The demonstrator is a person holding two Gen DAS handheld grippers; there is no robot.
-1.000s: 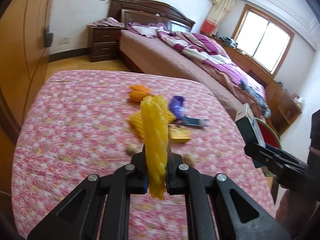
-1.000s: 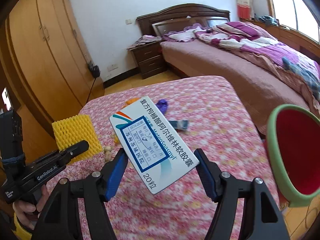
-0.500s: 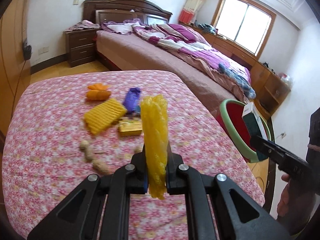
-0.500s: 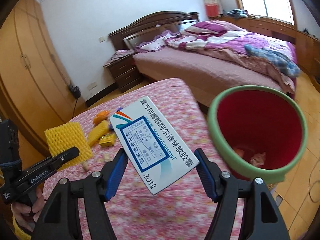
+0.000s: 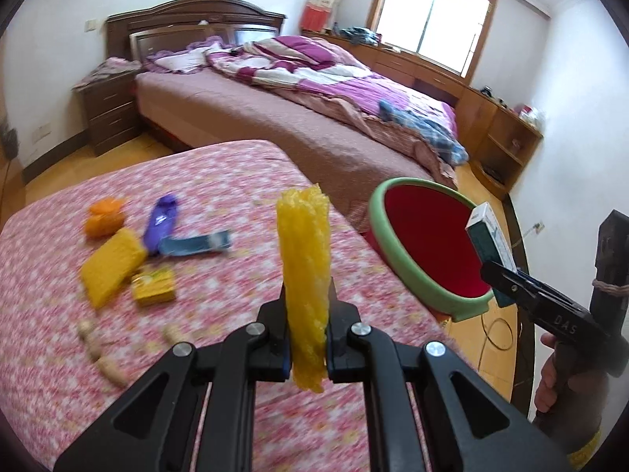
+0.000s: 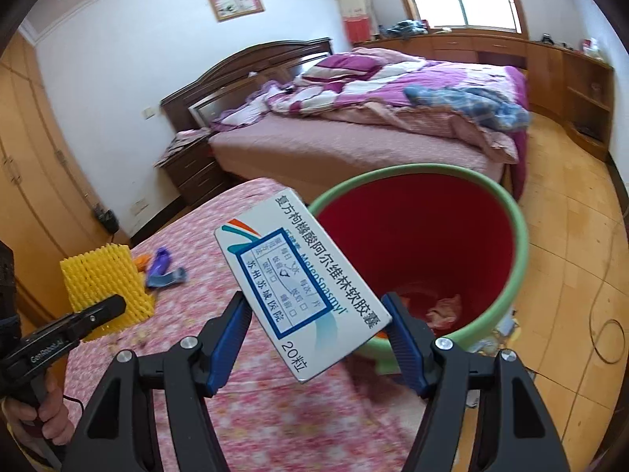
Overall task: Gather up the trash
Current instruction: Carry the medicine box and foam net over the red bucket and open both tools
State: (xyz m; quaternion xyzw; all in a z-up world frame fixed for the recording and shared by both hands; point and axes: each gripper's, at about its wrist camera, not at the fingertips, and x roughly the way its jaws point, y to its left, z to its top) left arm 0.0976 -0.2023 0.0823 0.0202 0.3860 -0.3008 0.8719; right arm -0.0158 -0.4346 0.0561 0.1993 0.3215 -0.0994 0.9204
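My left gripper [image 5: 306, 306] is shut on an upright yellow foam net [image 5: 304, 244], held above the pink flowered table [image 5: 236, 181]. My right gripper [image 6: 314, 306] is shut on a white medicine box [image 6: 302, 295], tilted in front of the mouth of a red bin with a green rim [image 6: 519, 244]. In the left wrist view, that bin's rim [image 5: 464, 308] is just off the table's right edge, with the box [image 5: 487, 232] over its near side. On the table lie orange peel [image 5: 104, 218], a purple wrapper [image 5: 161, 224], a blue wrapper [image 5: 196, 244], another yellow net [image 5: 112, 265], a small yellow box [image 5: 155, 287] and peanuts [image 5: 98, 350].
Crumpled scraps [image 6: 444, 308] lie at the bottom of the bin. A large bed [image 5: 275, 118] with purple bedding stands beyond the table, a dark nightstand [image 5: 110, 114] at its left. Wooden cabinets [image 6: 570, 90] line the window wall. A cable [image 6: 605, 338] runs over the wooden floor.
Both grippers swung right across the table toward the bin, each keeping its load. The bin has come close and now fills the space behind the medicine box.
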